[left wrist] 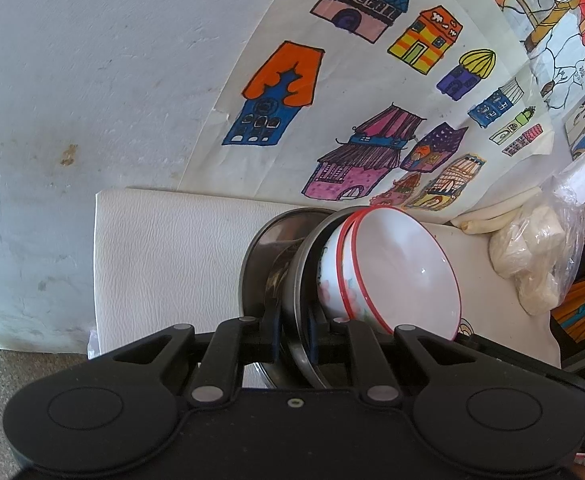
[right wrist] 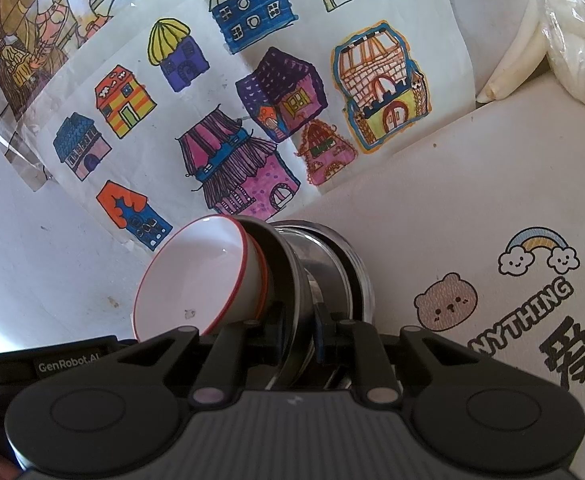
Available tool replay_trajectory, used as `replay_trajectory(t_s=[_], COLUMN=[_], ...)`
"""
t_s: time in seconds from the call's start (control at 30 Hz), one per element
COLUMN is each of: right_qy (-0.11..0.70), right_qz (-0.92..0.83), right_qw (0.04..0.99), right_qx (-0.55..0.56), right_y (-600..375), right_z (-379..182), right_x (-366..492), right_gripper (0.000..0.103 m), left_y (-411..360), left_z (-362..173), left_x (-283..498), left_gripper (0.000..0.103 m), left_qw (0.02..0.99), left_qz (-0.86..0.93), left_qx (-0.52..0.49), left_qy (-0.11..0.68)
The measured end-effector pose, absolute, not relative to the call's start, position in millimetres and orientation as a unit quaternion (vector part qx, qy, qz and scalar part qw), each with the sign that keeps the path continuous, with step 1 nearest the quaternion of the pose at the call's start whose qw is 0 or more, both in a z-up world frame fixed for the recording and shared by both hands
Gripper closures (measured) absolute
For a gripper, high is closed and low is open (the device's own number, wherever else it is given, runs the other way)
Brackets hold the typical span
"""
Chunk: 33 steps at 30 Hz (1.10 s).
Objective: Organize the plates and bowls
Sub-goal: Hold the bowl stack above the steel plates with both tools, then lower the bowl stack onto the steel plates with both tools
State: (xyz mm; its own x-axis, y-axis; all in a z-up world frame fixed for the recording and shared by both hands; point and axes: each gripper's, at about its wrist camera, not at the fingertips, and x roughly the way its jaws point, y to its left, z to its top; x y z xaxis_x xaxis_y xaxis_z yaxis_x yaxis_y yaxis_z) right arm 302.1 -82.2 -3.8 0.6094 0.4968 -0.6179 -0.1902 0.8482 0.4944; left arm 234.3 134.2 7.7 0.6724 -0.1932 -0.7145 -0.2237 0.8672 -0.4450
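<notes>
Both my grippers, left gripper [left wrist: 294, 334] and right gripper [right wrist: 299, 334], pinch the steel plate [left wrist: 298, 276] rim; the red-rimmed bowls [left wrist: 396, 268] rest against it.

A white mat [right wrist: 472, 200] with a pebbled surface covers the support — printed on it are a bear, a rainbow with clouds and lettering. At its far edge lie pale root-like sticks [left wrist: 496, 212] and a clear plastic bag of white lumps [left wrist: 532, 256], beside each other.
</notes>
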Motion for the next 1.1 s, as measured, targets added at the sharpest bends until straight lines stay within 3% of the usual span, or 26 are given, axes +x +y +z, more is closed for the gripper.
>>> replay_trajectory(t_s=[0.9,1.1], right_qy=[0.384,0.380], right_qz=[0.176,0.175], right_qw=[0.887,0.887], right_qx=[0.189,0.195], right_y=[-88,-91], right_z=[-3,-1], right_x=[293,290], right_gripper=[0.084,0.080], left_y=[129,135], left_z=[14,19], left_x=[230,227], left_gripper=[0.082,0.080], left_qw=[0.888,0.897], left_qz=[0.016,0.029], left_qx=[-0.233,-0.226], left_qy=[0.396,0.380])
